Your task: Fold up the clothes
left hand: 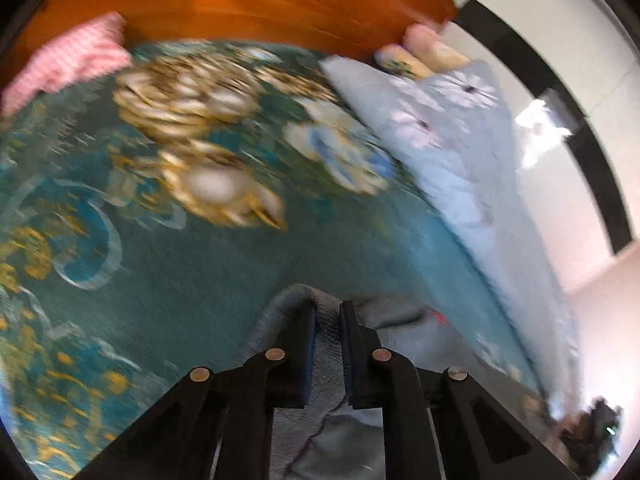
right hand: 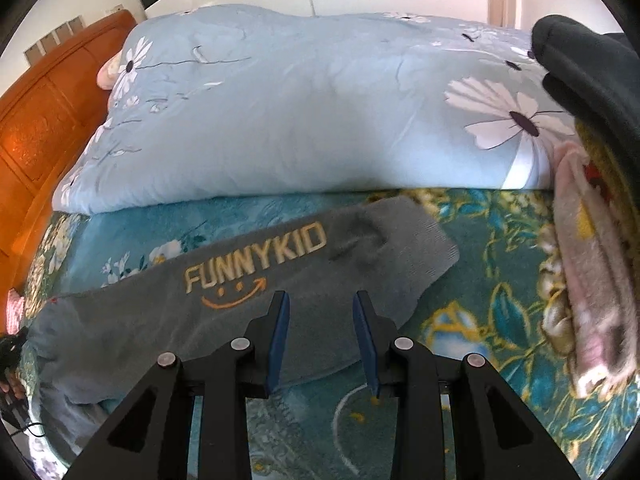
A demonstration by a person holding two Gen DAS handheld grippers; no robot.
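Bedroom setting: work surface is a teal plush bedspread with gold and white flower print (right hand: 500, 280), against an orange-brown wooden headboard (left hand: 280, 4).

Left gripper (left hand: 327, 320): jaws narrow, pinching a ribbed edge of the grey knitted child's garment printed "FUNNYKID" (right hand: 256, 260). Cloth humps up between the pads and hangs below them. Left view is motion-blurred, so the depth of the bite cannot be judged.

Right gripper (right hand: 320, 300): jaws wide apart, holding nothing, blue pads poised above the near edge of the grey garment, apparently not touching it. Garment lies stretched diagonally across the bedspread, its ribbed end toward the right, its far end bunched at the left of the right view.

Outward: light-blue daisy-print quilt, folded (right hand: 300, 100), just behind the garment. Pink fuzzy cloth (right hand: 592, 280) lies to the right, near but apart. Dark cloth (right hand: 588, 60) at upper right. Pink-and-white knitted item (left hand: 68, 60) by the headboard.

Risks, as judged:
- Thin left pinch on a ribbed edge could slip under tension, dropping the fold.
- Right jaws closing here may take only one layer, or catch the plush bedspread too, dragging it.
- Uneven pull from one side would skew the fold line.
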